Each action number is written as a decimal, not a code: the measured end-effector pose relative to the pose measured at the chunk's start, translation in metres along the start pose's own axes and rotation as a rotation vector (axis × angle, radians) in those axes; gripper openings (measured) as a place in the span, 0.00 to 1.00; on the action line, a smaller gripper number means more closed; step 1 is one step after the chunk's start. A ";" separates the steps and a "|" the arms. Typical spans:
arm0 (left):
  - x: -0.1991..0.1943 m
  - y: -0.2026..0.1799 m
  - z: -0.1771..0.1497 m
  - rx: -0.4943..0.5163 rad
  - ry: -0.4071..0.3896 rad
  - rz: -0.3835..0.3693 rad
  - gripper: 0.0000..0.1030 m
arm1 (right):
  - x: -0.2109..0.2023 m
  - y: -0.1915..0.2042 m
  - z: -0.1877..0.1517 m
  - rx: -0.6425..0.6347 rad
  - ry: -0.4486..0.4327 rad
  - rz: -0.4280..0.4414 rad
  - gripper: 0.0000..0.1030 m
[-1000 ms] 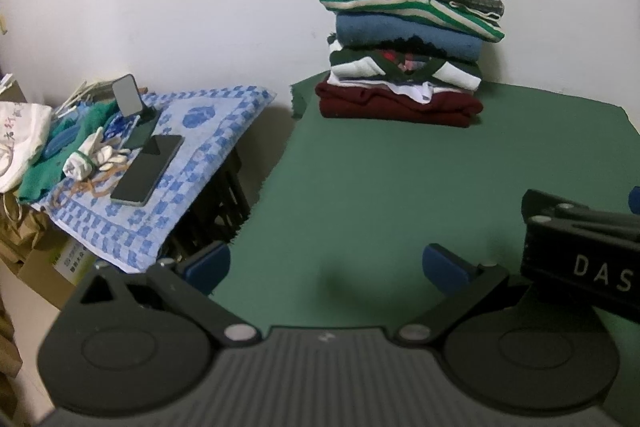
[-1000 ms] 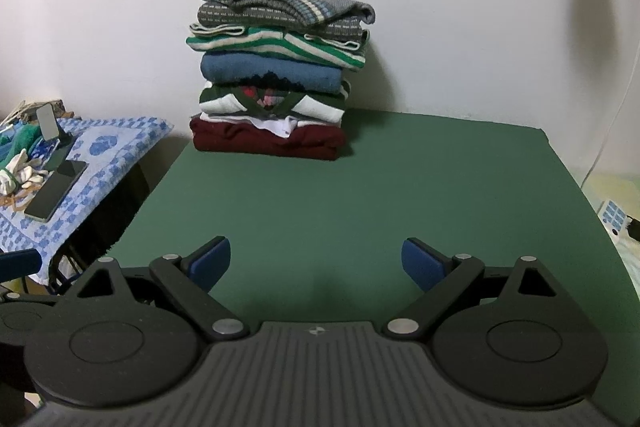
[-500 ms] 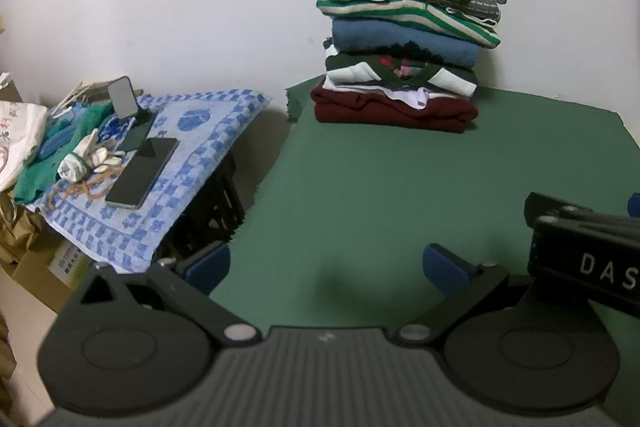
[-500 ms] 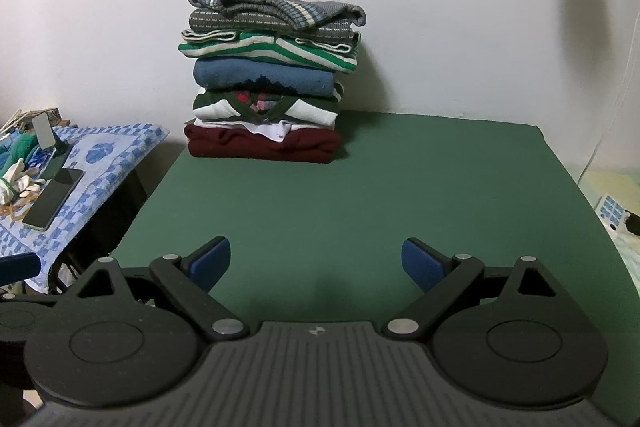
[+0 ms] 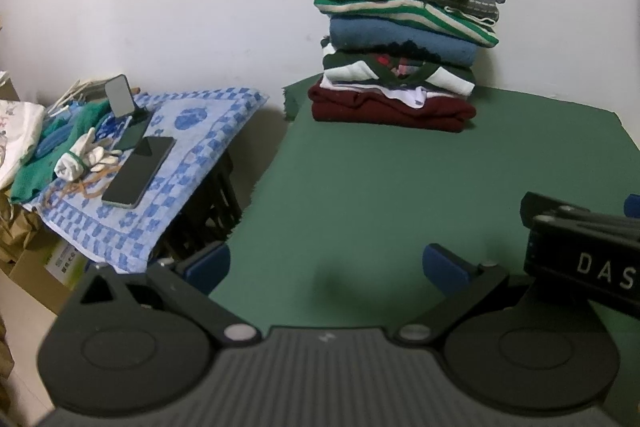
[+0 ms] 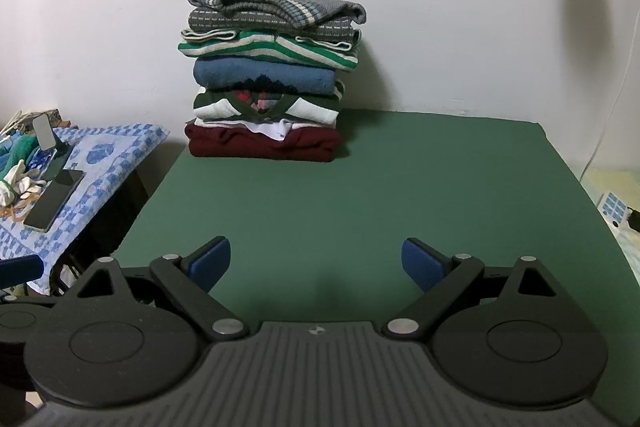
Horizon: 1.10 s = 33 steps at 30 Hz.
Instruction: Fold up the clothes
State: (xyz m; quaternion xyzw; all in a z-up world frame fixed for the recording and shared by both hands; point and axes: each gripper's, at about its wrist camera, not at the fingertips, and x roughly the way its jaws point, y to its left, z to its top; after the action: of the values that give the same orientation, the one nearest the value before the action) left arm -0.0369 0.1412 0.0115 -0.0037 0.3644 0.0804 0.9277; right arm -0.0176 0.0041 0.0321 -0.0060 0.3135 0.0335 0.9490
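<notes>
Task status: a stack of folded sweaters (image 6: 272, 75) stands at the far left of the green surface (image 6: 400, 195), against the wall. No unfolded garment is visible on the surface or in either tool, so the visible folding appears complete; whether more clothes wait out of view cannot be told.

Left tool (image 5: 327, 265): released, fingers spread, nothing held. Right tool (image 6: 316, 263): released, fingers spread, nothing held. Both hover low over the near edge.

A side table under a blue checked cloth (image 5: 192, 147) carries a phone (image 5: 138, 171) and gloves (image 5: 82, 157).

Change from the earlier frames: both views drifted slightly; the stack is unchanged.
</notes>
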 end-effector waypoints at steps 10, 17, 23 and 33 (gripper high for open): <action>0.002 -0.001 0.001 -0.002 0.003 -0.008 1.00 | 0.002 0.000 0.001 0.000 -0.005 -0.006 0.92; 0.004 0.000 0.001 -0.003 0.006 -0.014 1.00 | 0.003 0.001 0.000 0.001 -0.003 -0.008 0.92; 0.006 0.000 0.001 0.000 0.007 -0.016 1.00 | 0.003 0.002 0.001 -0.001 -0.003 -0.011 0.92; 0.008 -0.002 0.003 0.009 0.009 -0.018 1.00 | 0.005 0.001 0.000 0.003 -0.001 -0.008 0.92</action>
State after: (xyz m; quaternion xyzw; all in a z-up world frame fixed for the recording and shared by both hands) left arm -0.0288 0.1404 0.0079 -0.0032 0.3688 0.0703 0.9268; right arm -0.0136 0.0057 0.0295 -0.0057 0.3131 0.0290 0.9493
